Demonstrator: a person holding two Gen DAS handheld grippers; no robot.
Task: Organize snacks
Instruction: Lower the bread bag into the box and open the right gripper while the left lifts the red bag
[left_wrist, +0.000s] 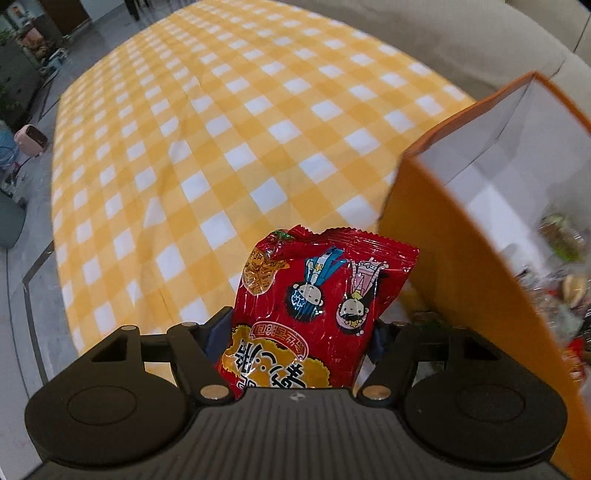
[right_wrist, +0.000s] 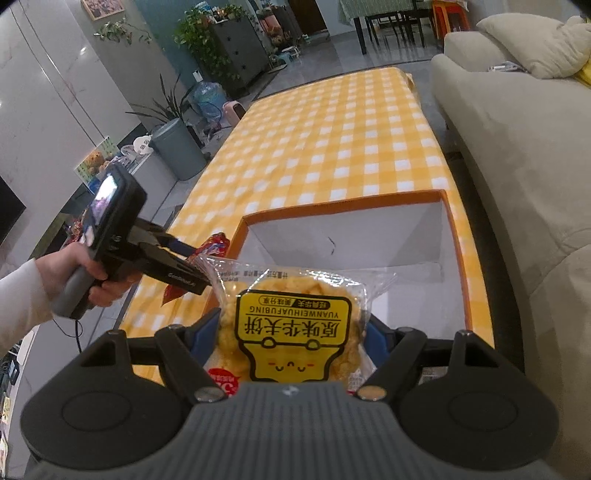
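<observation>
Clamped between the fingers of the left tool (left_wrist: 301, 328) is a red snack packet (left_wrist: 314, 306), raised off the yellow checked worktop (left_wrist: 221, 129); an orange box (left_wrist: 461, 258) with a white inside stands just to its right. Gripped the same way in the right tool (right_wrist: 291, 332) is a clear-wrapped waffle pack (right_wrist: 295, 325) with a yellow label, held over the near part of that box (right_wrist: 458, 236). A hand (right_wrist: 79, 273) holds the left tool (right_wrist: 192, 267) beside the box's left wall.

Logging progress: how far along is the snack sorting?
Done: some snacks already lie in the orange box. In hand: left gripper grips a red snack bag; right gripper grips a waffle pack over the box. Left: dropping both in.
</observation>
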